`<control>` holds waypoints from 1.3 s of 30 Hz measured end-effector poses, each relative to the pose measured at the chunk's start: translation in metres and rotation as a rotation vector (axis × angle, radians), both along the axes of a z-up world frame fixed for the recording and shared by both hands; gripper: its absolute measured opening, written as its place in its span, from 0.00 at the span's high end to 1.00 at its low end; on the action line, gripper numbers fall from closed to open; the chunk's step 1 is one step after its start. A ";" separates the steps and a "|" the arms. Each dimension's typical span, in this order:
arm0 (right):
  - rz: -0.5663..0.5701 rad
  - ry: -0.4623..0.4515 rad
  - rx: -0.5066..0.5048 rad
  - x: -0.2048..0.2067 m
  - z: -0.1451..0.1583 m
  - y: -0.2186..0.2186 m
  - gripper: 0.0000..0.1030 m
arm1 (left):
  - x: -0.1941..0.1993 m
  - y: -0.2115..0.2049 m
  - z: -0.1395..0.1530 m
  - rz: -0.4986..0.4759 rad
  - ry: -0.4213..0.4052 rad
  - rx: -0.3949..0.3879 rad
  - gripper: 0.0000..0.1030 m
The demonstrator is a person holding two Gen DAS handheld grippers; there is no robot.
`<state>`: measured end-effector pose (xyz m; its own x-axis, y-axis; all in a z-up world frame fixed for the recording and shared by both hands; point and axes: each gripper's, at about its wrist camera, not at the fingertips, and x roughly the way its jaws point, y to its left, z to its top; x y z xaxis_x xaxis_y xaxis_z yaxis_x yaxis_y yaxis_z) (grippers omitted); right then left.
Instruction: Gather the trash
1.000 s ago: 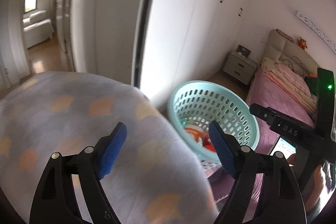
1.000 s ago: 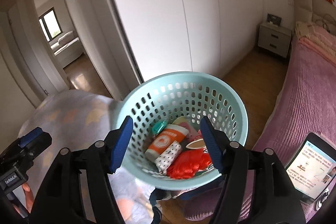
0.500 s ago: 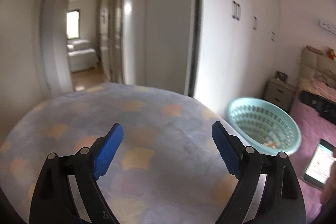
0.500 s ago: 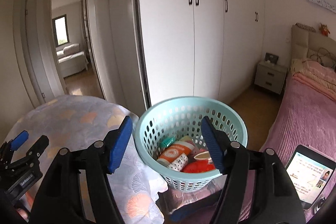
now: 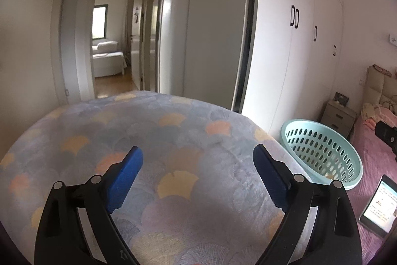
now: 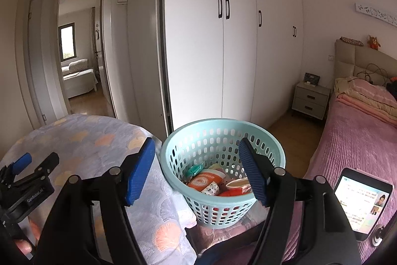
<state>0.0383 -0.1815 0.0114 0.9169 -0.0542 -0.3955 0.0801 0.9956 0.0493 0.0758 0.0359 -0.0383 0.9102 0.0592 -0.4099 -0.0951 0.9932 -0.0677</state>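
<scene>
Left claw: jaws spread wide, nothing between the blue pads. It hangs over a tabletop draped in a pale lilac cloth printed with orange and yellow fan shapes. No loose item shows on the part of the cloth in view.

Right claw: also wide apart and empty, blue pads framing the basket from above and slightly back. The left claw's body shows at the lower left edge of the right wrist view.

The basket is pale teal plastic with slotted walls, standing upright just beside the cloth's right edge, between the tabletop and the pink bed. What it stands on cannot be made out. Inside it lies the trash: an orange-and-white wrapper, a small green packet, a white dotted piece, something red at the bottom. From the left wrist view the basket sits off to the right, contents mostly hidden by its wall.

A lit tablet rests on the bed's near corner. Beyond: a nightstand, white wardrobe doors, and an open doorway leading to another room.
</scene>
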 end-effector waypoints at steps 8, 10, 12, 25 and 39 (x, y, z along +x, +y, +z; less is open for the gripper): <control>-0.006 0.001 0.006 -0.010 -0.007 -0.002 0.35 | -0.001 -0.002 -0.001 -0.004 0.002 0.005 0.11; -0.009 0.003 0.001 -0.010 -0.007 -0.002 0.34 | -0.002 -0.001 -0.001 -0.005 0.006 0.004 0.11; -0.016 -0.002 0.001 -0.011 -0.007 -0.004 0.32 | -0.001 -0.001 -0.002 -0.004 0.006 0.005 0.10; -0.011 0.008 0.020 -0.007 -0.010 -0.008 0.31 | 0.001 0.006 -0.002 -0.006 0.023 -0.023 0.08; -0.001 0.024 0.018 -0.002 -0.013 -0.005 0.31 | 0.003 0.006 -0.001 -0.014 0.032 -0.020 0.08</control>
